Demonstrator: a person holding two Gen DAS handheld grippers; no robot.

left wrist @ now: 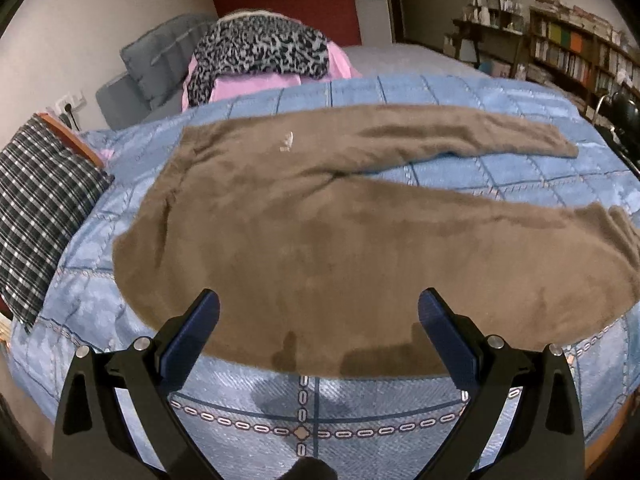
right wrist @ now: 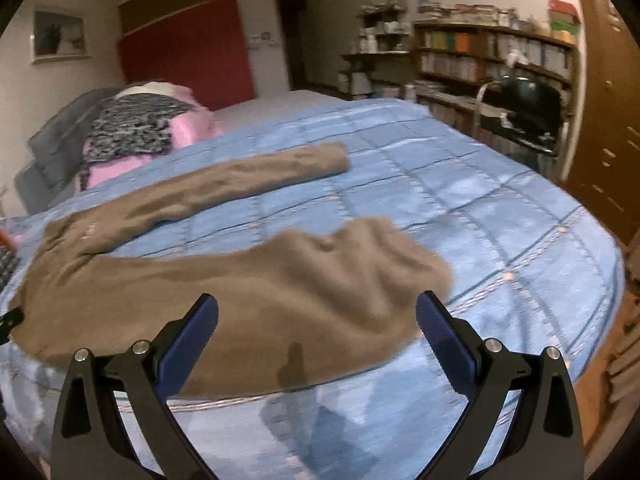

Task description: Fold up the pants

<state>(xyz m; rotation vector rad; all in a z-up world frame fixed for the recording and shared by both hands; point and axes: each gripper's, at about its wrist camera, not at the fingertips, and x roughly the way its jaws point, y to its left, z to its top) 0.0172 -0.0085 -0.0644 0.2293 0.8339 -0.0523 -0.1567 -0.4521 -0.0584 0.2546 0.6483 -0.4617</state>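
Note:
Brown fleece pants [left wrist: 320, 232] lie spread flat on a blue quilted bedspread [left wrist: 460, 92], waist to the left, the two legs splayed apart toward the right. My left gripper [left wrist: 319, 312] hovers open above the near edge of the pants' seat, nothing between its blue pads. In the right wrist view the same pants [right wrist: 224, 280] show the near leg's rumpled cuff end just ahead. My right gripper [right wrist: 317, 314] is open over that near leg, and holds nothing. The far leg [right wrist: 280, 172] stretches toward the back.
A plaid pillow [left wrist: 44, 208] lies at the bed's left edge. A leopard-print garment [left wrist: 260, 52] on pink cloth sits at the head, beside grey cushions. Bookshelves [right wrist: 492, 60] and a black chair [right wrist: 520, 112] stand at the right. A wooden wardrobe [right wrist: 604, 120] is far right.

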